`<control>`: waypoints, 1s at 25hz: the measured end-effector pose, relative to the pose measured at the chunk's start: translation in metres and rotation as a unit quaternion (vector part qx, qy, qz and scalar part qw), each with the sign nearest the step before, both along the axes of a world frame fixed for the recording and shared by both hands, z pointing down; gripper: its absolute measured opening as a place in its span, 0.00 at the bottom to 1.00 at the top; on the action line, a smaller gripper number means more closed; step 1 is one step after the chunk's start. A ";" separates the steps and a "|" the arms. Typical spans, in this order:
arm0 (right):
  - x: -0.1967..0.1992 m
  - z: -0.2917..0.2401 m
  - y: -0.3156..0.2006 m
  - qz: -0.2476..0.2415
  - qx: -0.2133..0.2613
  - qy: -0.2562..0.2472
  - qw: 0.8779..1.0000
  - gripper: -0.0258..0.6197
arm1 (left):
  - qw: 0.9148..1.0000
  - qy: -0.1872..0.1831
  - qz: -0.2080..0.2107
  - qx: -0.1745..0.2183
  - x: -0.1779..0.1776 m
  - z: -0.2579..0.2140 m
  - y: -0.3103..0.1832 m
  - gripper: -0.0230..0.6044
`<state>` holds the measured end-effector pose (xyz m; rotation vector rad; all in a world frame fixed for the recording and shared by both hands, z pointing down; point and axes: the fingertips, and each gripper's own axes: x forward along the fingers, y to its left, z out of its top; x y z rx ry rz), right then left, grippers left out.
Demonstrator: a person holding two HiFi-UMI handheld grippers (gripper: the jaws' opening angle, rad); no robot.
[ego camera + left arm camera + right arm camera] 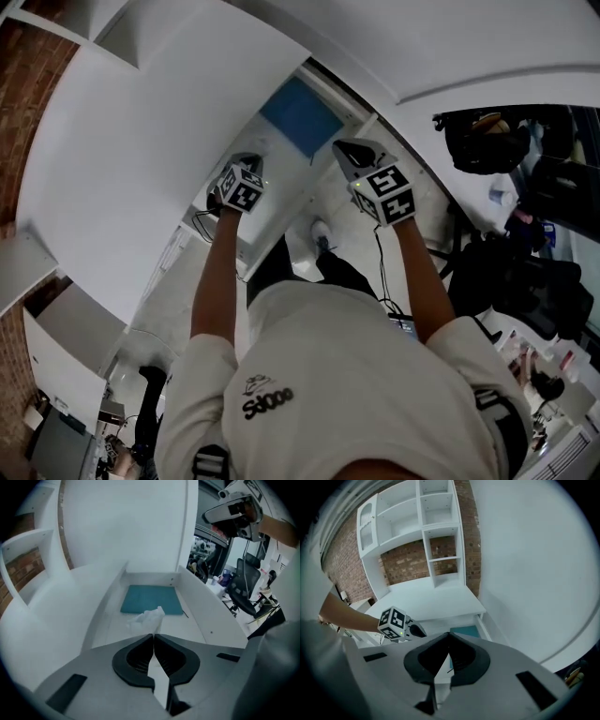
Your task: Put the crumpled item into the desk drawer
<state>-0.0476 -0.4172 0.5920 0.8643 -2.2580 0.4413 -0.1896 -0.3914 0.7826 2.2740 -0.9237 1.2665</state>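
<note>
A crumpled white item [146, 618] lies on the floor of the open desk drawer [202, 607], at the near edge of a teal mat [152, 599]. My left gripper [153, 637] hovers just above and in front of it, jaws shut with nothing between them. In the head view the left gripper [242, 185] and right gripper [360, 159] hang either side of the drawer's teal mat [300, 117]; the crumpled item is hidden there. My right gripper [449, 635] is shut and empty, held higher and to the right of the drawer.
The white desk top [141, 141] runs left of the drawer, with white shelves [436, 522] against a brick wall behind. Black office chairs [246, 590] and bags [525, 272] crowd the floor to the right. The person's legs stand close to the drawer front.
</note>
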 end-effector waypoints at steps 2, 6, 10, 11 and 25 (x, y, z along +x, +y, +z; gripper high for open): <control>0.005 0.003 0.003 0.007 -0.005 0.005 1.000 0.05 | 1.000 -0.010 0.003 -0.020 0.000 0.019 0.000 0.07; 0.016 0.008 0.006 0.038 -0.001 0.011 0.999 0.05 | 0.997 -0.047 0.039 -0.037 -0.003 0.049 0.004 0.07; 0.028 0.010 0.013 0.057 0.005 0.027 0.998 0.05 | 0.997 -0.045 0.035 -0.045 0.000 0.060 0.007 0.07; 0.031 0.011 0.015 0.060 0.006 0.030 0.998 0.05 | 0.998 -0.040 0.025 -0.047 0.000 0.062 0.006 0.07; 0.045 0.007 0.025 0.069 0.016 0.031 0.997 0.05 | 0.998 0.036 -0.031 -0.042 0.013 0.050 0.006 0.34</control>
